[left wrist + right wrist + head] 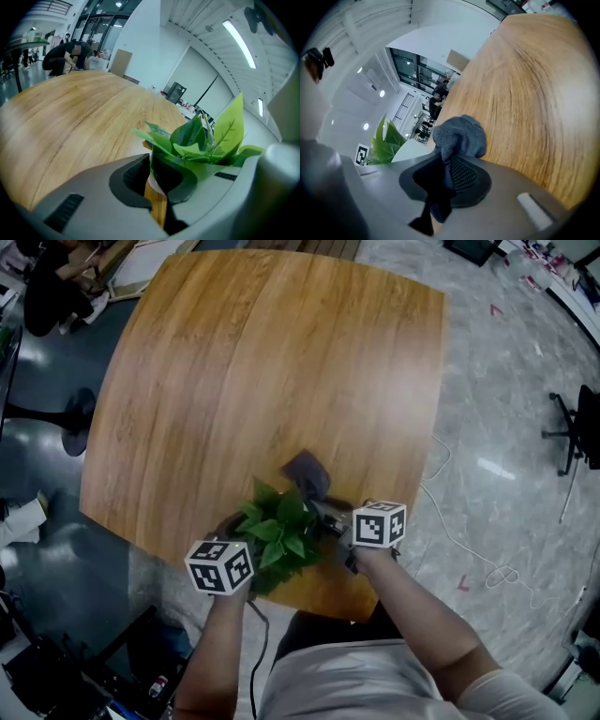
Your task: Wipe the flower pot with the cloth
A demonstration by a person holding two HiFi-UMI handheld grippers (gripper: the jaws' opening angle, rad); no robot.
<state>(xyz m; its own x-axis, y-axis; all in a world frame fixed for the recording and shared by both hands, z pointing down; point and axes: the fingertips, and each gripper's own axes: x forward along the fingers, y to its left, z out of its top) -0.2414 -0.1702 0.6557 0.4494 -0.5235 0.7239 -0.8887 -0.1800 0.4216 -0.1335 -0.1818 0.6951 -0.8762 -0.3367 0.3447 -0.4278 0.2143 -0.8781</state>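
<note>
two grips hold tight: the left gripper [152,177] pinches the rim of the small white leafy flower pot [408,149] near the front edge of the brown wooden table [262,362], and the right gripper [443,174] squeezes the soft grey cloth [459,135] just right of it.

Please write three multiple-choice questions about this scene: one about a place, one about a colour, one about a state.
1. Where on the table does the plant stand?
A. far edge
B. middle
C. near edge, by the person

2. What colour is the cloth?
A. grey
B. red
C. yellow

3. What does the right gripper hold?
A. nothing
B. the cloth
C. a cup

Answers:
1 C: the head view shows it at the edge next to the person.
2 A: it looks grey in the head view and the right gripper view.
3 B: its jaws are shut on the cloth.
</note>
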